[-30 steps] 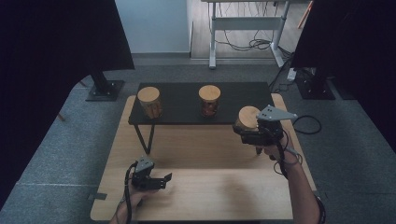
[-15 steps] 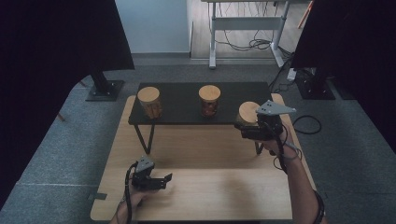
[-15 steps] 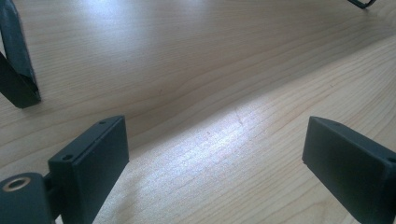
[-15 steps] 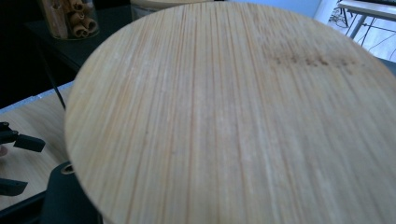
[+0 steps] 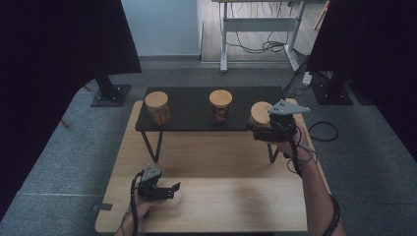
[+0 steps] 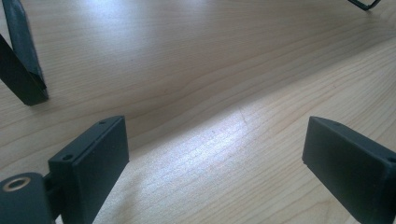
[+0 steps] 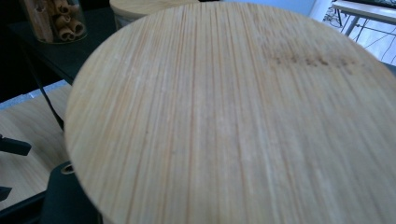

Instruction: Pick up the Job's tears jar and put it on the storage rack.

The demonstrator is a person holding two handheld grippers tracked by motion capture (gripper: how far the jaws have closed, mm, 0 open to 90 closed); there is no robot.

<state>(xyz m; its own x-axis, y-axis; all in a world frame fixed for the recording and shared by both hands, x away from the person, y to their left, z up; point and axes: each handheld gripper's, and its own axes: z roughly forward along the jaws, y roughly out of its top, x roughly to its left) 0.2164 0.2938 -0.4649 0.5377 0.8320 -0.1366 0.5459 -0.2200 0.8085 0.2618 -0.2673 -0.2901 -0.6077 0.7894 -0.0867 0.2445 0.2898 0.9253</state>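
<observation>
The right gripper [image 5: 256, 129] is clamped on a round bamboo-lidded glass jar [image 5: 260, 112] at the black shelf [image 5: 192, 118]; the left gripper [image 5: 173, 189] rests with jaws apart on the pale wooden surface [image 5: 231, 196].

Your left tool [image 5: 169, 190] rests low near the bench's front-left corner, jaws apart; your right tool [image 5: 256, 129] is raised at the right edge, jaws clamped.

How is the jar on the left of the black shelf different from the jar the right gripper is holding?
The left jar stands free on the black shelf, untouched; the held jar sits at the shelf's right end with the right gripper closed on it. The left jar's glass side and brown contents show plainly; the held jar's side is mostly hidden behind the gripper. Both have round, pale wooden lids.
</observation>
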